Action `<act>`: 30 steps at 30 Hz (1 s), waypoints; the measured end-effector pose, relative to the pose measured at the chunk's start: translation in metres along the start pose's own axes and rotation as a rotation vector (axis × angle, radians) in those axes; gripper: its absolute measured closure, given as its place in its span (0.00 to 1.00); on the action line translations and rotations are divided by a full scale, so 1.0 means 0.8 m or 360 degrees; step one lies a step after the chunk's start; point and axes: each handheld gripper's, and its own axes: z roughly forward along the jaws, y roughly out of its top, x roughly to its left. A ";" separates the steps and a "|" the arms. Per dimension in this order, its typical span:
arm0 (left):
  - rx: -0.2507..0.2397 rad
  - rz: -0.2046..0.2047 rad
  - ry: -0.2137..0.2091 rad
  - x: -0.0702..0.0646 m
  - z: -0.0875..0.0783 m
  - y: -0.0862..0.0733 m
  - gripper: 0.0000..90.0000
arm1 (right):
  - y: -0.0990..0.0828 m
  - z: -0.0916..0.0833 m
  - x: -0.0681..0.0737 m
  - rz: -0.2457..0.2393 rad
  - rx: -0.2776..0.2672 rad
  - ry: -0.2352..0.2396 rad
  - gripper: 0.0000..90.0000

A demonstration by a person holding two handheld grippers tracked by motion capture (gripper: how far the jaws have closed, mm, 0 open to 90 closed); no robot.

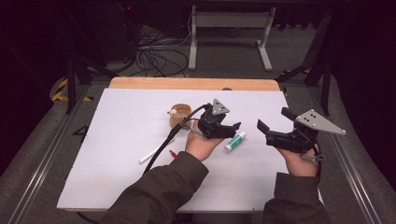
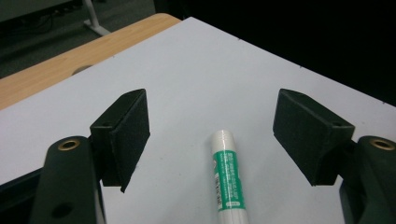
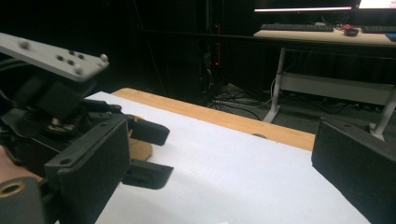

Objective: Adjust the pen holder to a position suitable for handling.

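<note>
Left gripper view: glue stick (image 2: 227,179) lies between released left tongs (image 2: 212,135); right tongs (image 1: 271,119) released.

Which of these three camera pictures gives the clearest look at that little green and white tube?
The left gripper view: the green and white tube lies close up on the white table, between the open jaws of the left hand-held gripper, its label visible. The high view shows it small, beside that gripper. In the right gripper view I cannot make it out.

A white table (image 1: 116,154) carries a green-and-white glue stick (image 1: 235,141) near its centre. At 9 o'clock from it lie 1 white pen (image 1: 152,154) and 1 red-tipped pen (image 1: 173,153); a wooden cup (image 1: 179,115) stands at 10 o'clock.
</note>
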 end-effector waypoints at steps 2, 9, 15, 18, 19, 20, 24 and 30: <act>0.0022 -0.0007 0.0002 0.000 0.007 -0.002 0.32 | 0.000 0.000 0.000 0.0002 0.0003 -0.0005 0.06; 0.0099 -0.0019 0.0007 -0.002 0.032 -0.008 0.33 | 0.000 0.000 -0.001 0.0007 0.0005 -0.0008 0.06; 0.0184 0.0001 0.0010 -0.007 0.051 -0.013 0.34 | 0.001 -0.001 -0.002 0.0010 0.0008 -0.0007 0.06; 0.0221 0.0025 0.0012 -0.009 0.058 -0.014 0.35 | 0.001 -0.001 -0.003 0.0011 0.0008 -0.0009 0.06; 0.0221 0.0025 0.0012 -0.009 0.058 -0.014 0.36 | 0.001 -0.001 -0.003 0.0011 0.0008 -0.0009 0.06; 0.0231 0.0023 0.0011 -0.010 0.061 -0.015 0.36 | 0.001 -0.002 -0.003 0.0011 0.0008 -0.0011 0.06; 0.0282 0.0017 -0.0002 -0.014 0.071 -0.018 0.37 | 0.001 -0.002 -0.004 0.0014 0.0009 -0.0011 0.06; 0.0330 -0.0020 -0.0009 -0.014 0.086 -0.024 0.37 | 0.002 -0.002 -0.004 0.0013 0.0013 -0.0008 0.06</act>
